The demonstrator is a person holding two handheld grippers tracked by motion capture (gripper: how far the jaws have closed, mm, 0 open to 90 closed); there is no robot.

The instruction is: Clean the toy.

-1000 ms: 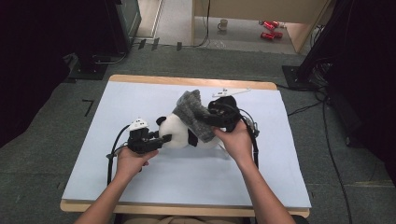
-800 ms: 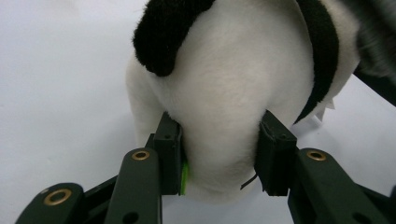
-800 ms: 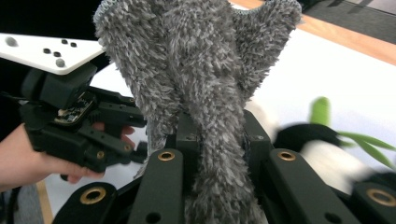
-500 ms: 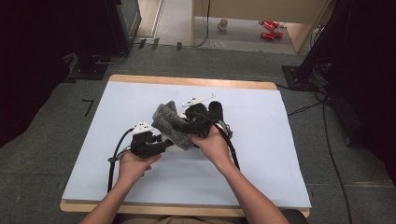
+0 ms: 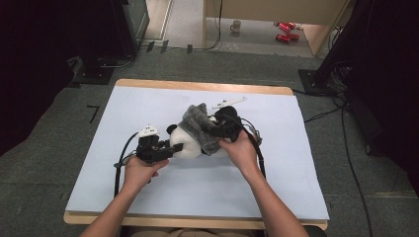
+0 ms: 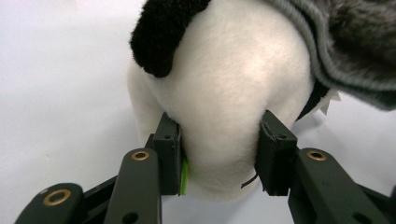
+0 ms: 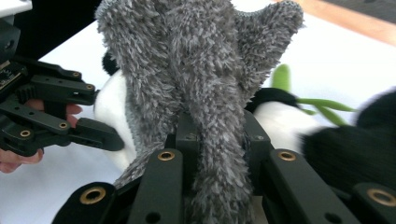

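A plush panda (image 5: 190, 143), rounded and short-piled in white with black ears and limbs, is seen lying near the middle of the pale blue mat (image 5: 148, 197) that covers the wooden table (image 5: 197, 85). All places below are given relative to the panda.

The left gripper (image 5: 174, 148) is set at the panda's left end, where the round white head (image 6: 224, 93) is pinched between its two black, blocky jaws; the soft pile is visibly dented where the pads (image 6: 169, 154) press in, so the jaws are held partly closed on the head. A black ear (image 6: 163, 32) is seen just above the grip.

A grey hat (image 5: 201, 127), shaggy and long-fibred with a finer knitted rim, is draped over the panda's upper side. In the right gripper view its fleecy fabric (image 7: 201, 79) is clamped between the narrowly closed jaws of the right gripper (image 7: 217, 140), a fold hanging down between them. The right gripper is held at the panda's right end, above the black limb (image 7: 355, 140). A green stalk-shaped piece (image 7: 285, 79) lies against the panda's white body, behind the hat.
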